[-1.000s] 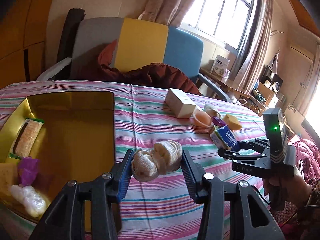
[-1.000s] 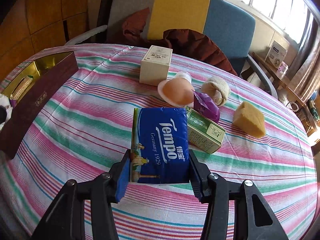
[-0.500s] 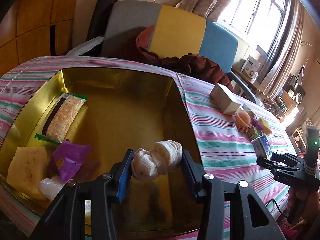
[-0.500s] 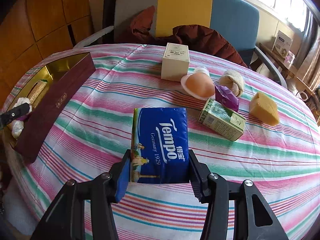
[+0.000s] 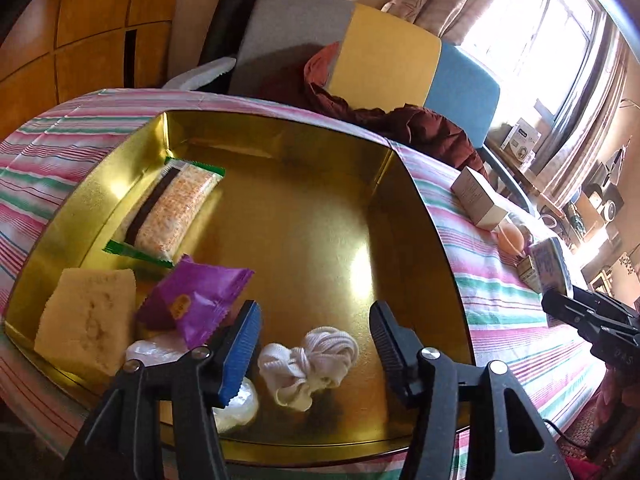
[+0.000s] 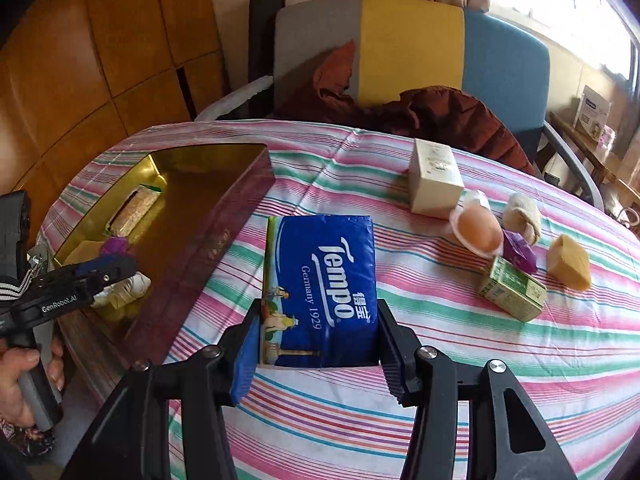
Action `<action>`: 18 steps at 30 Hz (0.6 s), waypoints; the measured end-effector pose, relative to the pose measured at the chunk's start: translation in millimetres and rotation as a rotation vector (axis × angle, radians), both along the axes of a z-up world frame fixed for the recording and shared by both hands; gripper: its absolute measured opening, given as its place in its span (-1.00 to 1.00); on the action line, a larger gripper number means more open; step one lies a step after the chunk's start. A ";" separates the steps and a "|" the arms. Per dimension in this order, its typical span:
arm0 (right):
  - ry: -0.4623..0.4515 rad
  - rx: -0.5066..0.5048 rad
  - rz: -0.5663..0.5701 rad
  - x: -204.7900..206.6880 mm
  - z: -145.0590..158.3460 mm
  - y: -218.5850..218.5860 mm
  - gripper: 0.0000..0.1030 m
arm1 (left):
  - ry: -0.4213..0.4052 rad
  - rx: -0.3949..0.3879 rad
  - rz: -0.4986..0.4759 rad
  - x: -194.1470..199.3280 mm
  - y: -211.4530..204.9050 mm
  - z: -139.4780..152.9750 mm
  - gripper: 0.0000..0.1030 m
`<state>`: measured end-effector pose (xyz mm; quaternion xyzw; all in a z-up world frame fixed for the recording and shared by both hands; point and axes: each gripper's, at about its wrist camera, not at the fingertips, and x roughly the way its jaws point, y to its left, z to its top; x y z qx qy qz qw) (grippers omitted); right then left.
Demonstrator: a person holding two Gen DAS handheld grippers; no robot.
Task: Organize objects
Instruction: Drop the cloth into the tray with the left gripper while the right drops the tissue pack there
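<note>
White knotted cloth bundle (image 5: 308, 362) lies on floor of gold-lined rectangular tin box (image 5: 304, 216), near its front edge, between the left tongs (image 5: 316, 354), clear gap both sides; jaws opening, released, nothing gripped

Same box, left part: purple foil snack packet (image 5: 196, 300), pale yellow sponge block (image 5: 86, 318), long biscuit bar in clear wrapper with green ends (image 5: 172, 210), white lumpy plastic-wrapped item (image 5: 236, 404) partly behind the blue pad

Right tongs (image 6: 318, 354) clenched on blue Tempo tissue pack (image 6: 320, 288), pads pressing both long sides, pack lifted above the pink-green striped tablecloth on the bench (image 6: 460, 360), just right of the box's dark maroon outer wall

Loose on bench, well apart from box: cream cardboard carton (image 6: 434, 178), peach jelly cup (image 6: 478, 226), beige cloth roll (image 6: 522, 216), small purple packet (image 6: 520, 252), green paper box (image 6: 514, 288), yellow sponge (image 6: 570, 262)

Person's hand (image 6: 18, 380) grips left tool handle at frame edge

Grey-yellow-blue chair (image 6: 412, 48) with dark red garment behind bench
</note>
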<state>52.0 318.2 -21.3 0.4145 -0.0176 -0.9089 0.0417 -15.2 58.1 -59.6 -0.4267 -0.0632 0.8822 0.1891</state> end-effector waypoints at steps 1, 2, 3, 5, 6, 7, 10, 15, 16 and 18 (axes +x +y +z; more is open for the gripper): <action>0.004 -0.007 0.017 -2.2 2.2 -8.6 0.02 | 0.009 0.011 0.010 0.5 -3.1 2.3 0.11; 0.008 -0.017 0.032 -4.0 4.0 -16.8 0.02 | 0.018 0.025 0.026 0.1 -6.4 5.5 0.11; 0.010 -0.025 0.048 -6.5 5.5 -25.6 0.02 | 0.027 0.039 0.044 -0.4 -10.9 9.2 0.11; 0.011 -0.035 0.079 -10.3 7.2 -42.6 0.02 | 0.044 0.048 0.093 -1.8 -20.9 16.9 0.12; 0.012 -0.038 0.095 -13.0 8.0 -52.4 0.02 | 0.047 0.042 0.126 -3.4 -26.5 20.5 0.14; 0.013 -0.040 0.111 -15.8 8.7 -61.3 0.03 | 0.045 0.033 0.160 -5.5 -32.7 22.7 0.18; 0.006 -0.043 0.154 -26.4 10.8 -86.0 0.03 | 0.038 0.027 0.257 -12.3 -53.8 28.0 0.19; -0.046 -0.070 0.195 -49.1 6.6 -119.6 0.03 | 0.027 0.057 0.355 -19.7 -82.1 32.7 0.21; -0.068 -0.079 0.193 -55.0 3.8 -124.9 0.03 | 0.024 0.065 0.366 -20.6 -86.0 32.9 0.21; -0.108 -0.099 0.185 -66.5 -2.4 -133.7 0.03 | 0.019 0.080 0.380 -22.1 -92.6 33.4 0.22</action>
